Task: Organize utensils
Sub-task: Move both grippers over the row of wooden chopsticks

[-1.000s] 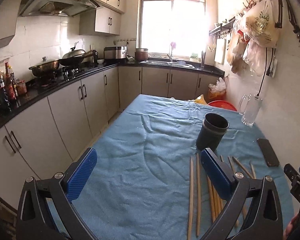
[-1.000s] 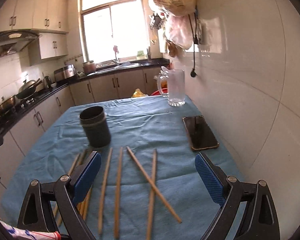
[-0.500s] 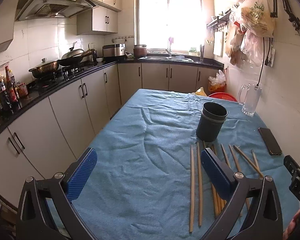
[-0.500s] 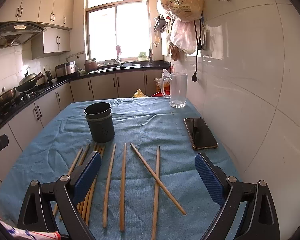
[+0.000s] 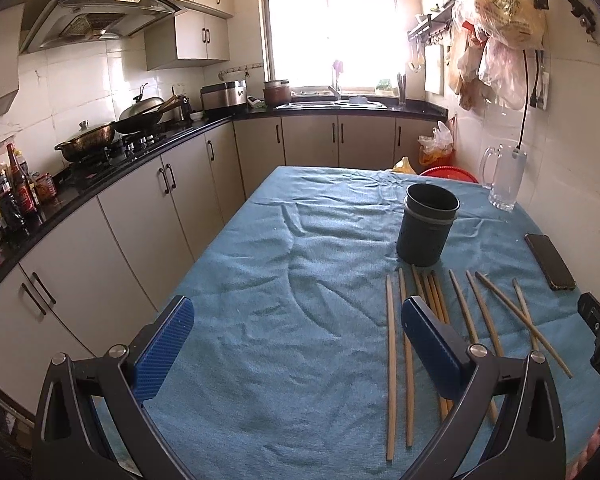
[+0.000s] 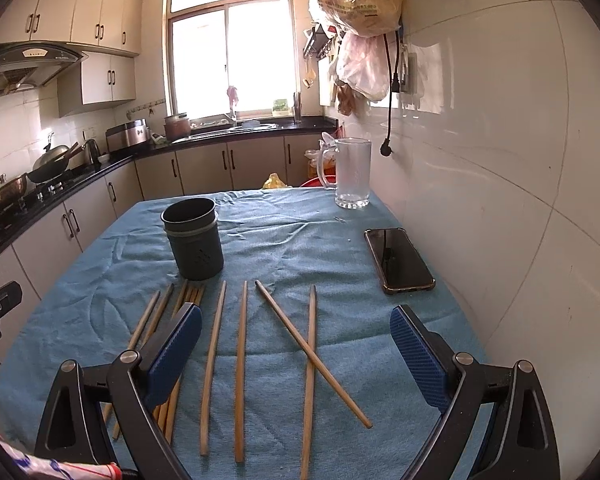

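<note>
So the wooden chopsticks lie loose on the blue-cloth tabletop, just near of the dark round holder cup, probably staged for loading. Both the left gripper and right gripper hover with fingers apart, empty. Since a second ago both have pulled back slightly.

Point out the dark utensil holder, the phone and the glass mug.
utensil holder [image 6: 198, 248], right wrist view, front wall.
phone [image 6: 398, 259], right wrist view, middle of screen.
glass mug [image 6: 353, 172], right wrist view, side of body.
</note>
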